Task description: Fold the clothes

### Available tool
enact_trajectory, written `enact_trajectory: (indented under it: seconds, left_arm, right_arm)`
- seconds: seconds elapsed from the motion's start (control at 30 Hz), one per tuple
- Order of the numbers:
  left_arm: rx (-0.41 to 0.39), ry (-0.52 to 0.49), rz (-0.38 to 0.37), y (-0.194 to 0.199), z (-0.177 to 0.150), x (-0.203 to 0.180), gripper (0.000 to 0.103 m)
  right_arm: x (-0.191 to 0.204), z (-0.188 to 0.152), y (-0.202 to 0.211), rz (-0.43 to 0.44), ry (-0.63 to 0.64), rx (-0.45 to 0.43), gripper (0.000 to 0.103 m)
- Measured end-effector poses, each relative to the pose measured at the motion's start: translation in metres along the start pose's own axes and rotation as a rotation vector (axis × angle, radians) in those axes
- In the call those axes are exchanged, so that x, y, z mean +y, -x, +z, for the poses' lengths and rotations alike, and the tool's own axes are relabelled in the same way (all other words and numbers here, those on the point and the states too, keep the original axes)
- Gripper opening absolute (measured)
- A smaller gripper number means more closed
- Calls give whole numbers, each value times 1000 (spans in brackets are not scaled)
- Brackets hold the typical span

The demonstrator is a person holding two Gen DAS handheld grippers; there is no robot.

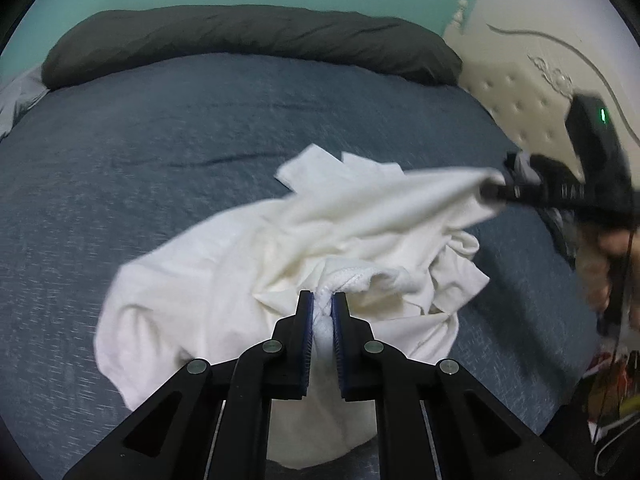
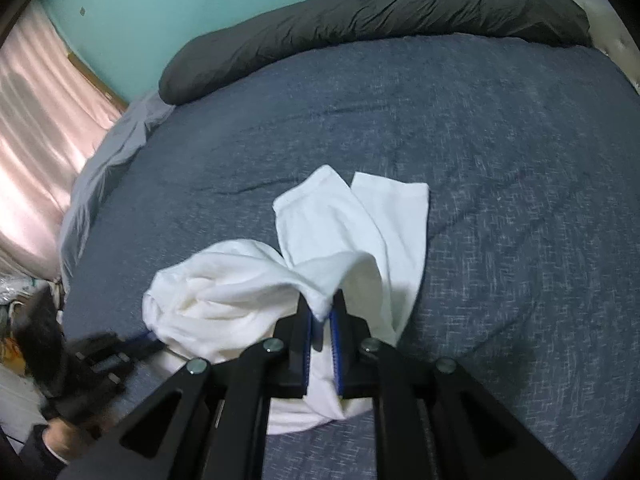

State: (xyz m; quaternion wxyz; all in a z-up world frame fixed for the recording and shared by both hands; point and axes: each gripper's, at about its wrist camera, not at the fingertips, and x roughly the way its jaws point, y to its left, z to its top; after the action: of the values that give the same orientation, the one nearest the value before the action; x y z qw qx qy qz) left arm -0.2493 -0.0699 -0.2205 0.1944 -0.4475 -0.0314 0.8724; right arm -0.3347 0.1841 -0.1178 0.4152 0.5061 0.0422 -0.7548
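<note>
A white garment (image 1: 248, 264) lies crumpled on the blue bedspread (image 1: 160, 152). My left gripper (image 1: 322, 304) is shut on a ribbed edge of it, near the camera. My right gripper (image 1: 490, 188) comes in from the right in the left wrist view, shut on another part of the cloth and pulling it up taut. In the right wrist view my right gripper (image 2: 322, 312) pinches a fold of the white garment (image 2: 224, 288), and two flat ends of it (image 2: 360, 216) lie beyond. The left gripper (image 2: 148, 342) shows at the lower left, blurred, holding the cloth's far edge.
A long dark grey pillow (image 1: 248, 40) lies along the far edge of the bed against a teal wall. A cream tufted headboard (image 1: 532, 76) stands at the right. Pink curtains (image 2: 36, 152) hang at the left. Clutter (image 1: 616, 392) sits beside the bed.
</note>
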Motion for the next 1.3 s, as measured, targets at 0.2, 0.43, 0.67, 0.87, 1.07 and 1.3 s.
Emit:
enact_trajectory:
  seconds: [0.2, 0.43, 0.67, 0.87, 1.07, 1.3]
  left_arm:
    - [-20, 58, 4, 17, 8, 31, 10]
    - [-21, 90, 9, 22, 6, 54, 10]
    - [-2, 107, 4, 18, 1, 62, 10]
    - [2, 109, 6, 17, 0, 67, 10]
    - [-3, 116, -12, 16, -2, 67, 10]
    - [6, 114, -12, 13, -5, 69, 10]
  right_arm:
    - [-6, -7, -2, 22, -6, -4, 19]
    - [-17, -14, 1, -3, 33, -25, 29]
    - [-21, -7, -23, -71, 83, -19, 29]
    - [-10, 5, -57, -163, 251, -3, 29]
    - [-8, 12, -79, -161, 398, 12, 29]
    - [2, 19, -92, -114, 458, 20, 57]
